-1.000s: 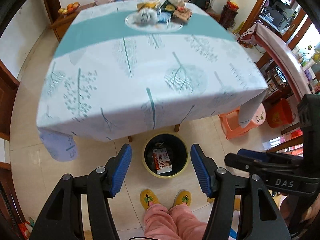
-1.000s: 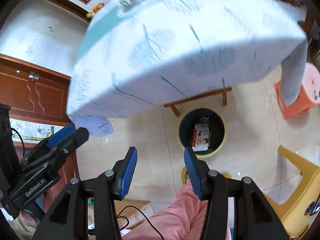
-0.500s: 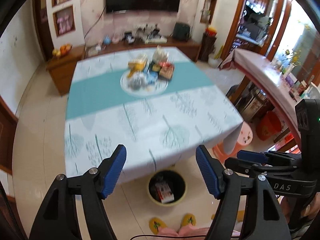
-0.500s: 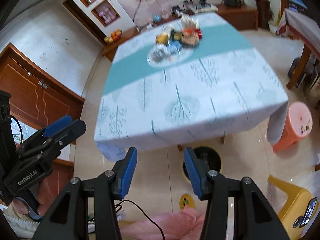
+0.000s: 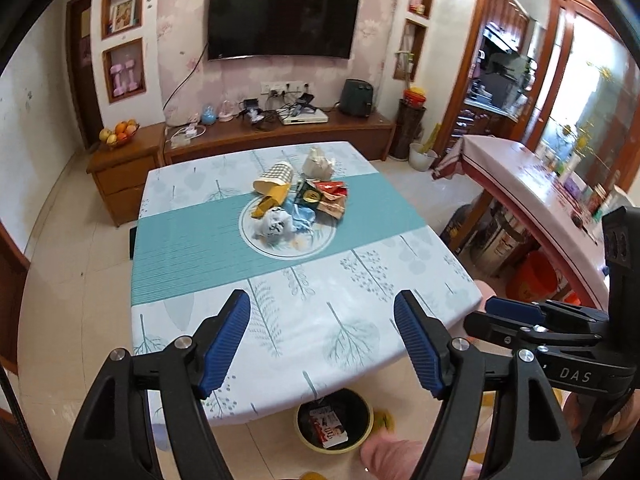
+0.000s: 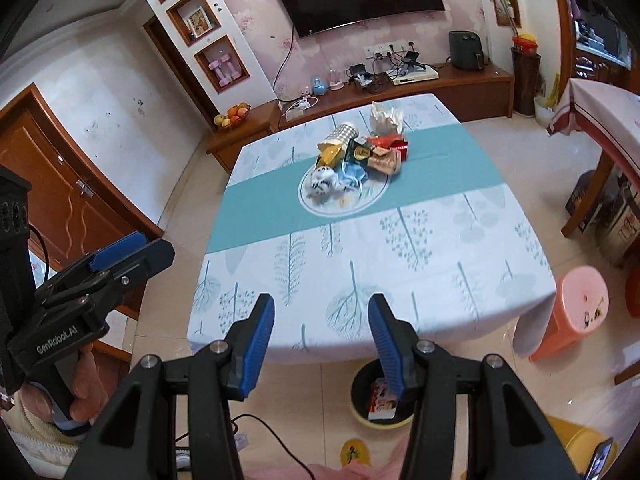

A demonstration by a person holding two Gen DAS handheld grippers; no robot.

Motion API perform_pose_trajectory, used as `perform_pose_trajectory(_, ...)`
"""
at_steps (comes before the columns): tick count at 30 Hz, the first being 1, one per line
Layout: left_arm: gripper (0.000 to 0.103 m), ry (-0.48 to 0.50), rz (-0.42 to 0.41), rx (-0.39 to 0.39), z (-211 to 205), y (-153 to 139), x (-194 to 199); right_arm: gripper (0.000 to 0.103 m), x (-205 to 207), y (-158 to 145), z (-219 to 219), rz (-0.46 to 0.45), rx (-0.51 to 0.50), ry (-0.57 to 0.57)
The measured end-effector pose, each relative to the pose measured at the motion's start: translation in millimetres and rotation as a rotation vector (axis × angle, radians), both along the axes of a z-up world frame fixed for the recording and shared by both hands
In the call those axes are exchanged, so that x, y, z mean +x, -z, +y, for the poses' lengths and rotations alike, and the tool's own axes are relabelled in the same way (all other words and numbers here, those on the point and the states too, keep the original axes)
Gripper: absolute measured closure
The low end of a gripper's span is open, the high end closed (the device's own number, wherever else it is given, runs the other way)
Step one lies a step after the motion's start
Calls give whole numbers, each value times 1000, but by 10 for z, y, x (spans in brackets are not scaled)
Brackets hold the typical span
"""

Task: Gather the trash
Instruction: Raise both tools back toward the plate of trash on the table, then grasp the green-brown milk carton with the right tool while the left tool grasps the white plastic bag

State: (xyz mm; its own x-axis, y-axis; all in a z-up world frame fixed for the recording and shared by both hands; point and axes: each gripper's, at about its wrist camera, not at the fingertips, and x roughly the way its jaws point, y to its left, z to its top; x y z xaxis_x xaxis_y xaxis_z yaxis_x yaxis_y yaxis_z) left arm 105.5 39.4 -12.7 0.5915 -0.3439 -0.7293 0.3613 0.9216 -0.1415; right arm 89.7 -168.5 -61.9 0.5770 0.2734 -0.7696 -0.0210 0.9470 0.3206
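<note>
Here the trash pile (image 5: 298, 204) sits mid-table (image 5: 360, 320), its yellow cup (image 5: 272, 178) lying on its side, mouth toward the near left. Both the left claw (image 5: 322, 344) and right claw (image 6: 322, 344) hang apart, empty. A bin (image 5: 334, 426) holding a wrapper stands under the near edge.

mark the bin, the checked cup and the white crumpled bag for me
bin (image 5: 362, 437): left wrist view, yellow rim at right.
checked cup (image 5: 279, 171): left wrist view, its side wall.
white bag (image 6: 322, 181): right wrist view, middle of the crumple.
</note>
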Motion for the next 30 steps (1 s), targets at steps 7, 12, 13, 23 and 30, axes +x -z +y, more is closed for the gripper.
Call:
perform_pose_trajectory(7,30,-140,61,-1,-63,214,684,54,820,108,-227,1,-38,-113)
perform_pose_trajectory(12,30,-257,142,-10,-175,409,1286,54,1629,282,-430,28,-77,-225)
perform_pose_trajectory(13,30,-276,161,-13,-200,453,1411,54,1760,321,-458,35,-86,-244)
perform_pose_trajectory(23,30,-421,323,4,-398,1105,2480,54,3100,1047,-663,143,-135,-435)
perform_pose_trajectory(30,30,-439,418,14,-511,1571,2962,54,3516,1457,-588,200,-115,-528)
